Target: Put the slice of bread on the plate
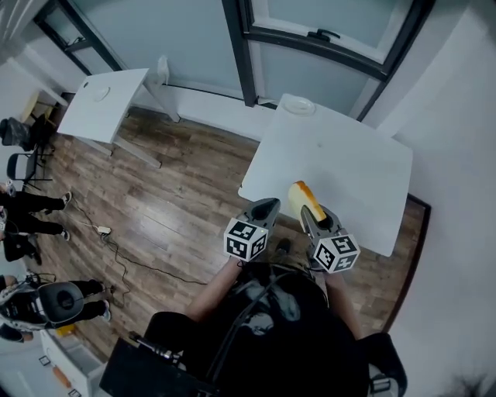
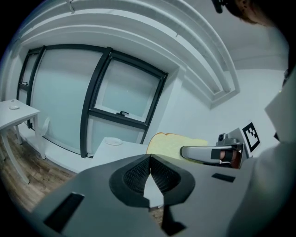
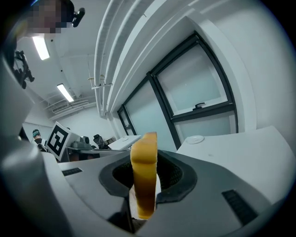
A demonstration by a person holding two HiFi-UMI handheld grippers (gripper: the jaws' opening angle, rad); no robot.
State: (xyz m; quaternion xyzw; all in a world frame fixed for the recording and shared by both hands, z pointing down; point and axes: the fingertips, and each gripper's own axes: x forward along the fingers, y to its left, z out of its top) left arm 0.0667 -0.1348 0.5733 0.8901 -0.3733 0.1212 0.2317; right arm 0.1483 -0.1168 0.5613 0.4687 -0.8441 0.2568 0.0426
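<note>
Yellow-crusted bread (image 3: 144, 180) stands on edge, pinched in the right gripper (image 1: 307, 211) over the table's (image 1: 349, 167) near edge; the left gripper (image 2: 149, 159) is pressed together and empty. This looks like the carry step. The plate (image 1: 298, 106) sits at the far corner, toward twelve o'clock, so the slice must next travel there and tip flat.

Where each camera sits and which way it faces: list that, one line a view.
Head view: on the person's head, facing steeply down at the table; forearms, left tool and right tool show.
Left gripper view: on the left tool, along its shut jaws toward the window; the person's head at top right.
Right gripper view: on the right tool, along jaws clamping the bread slice; the person's head at top left.
Shared: all three show the plate.
</note>
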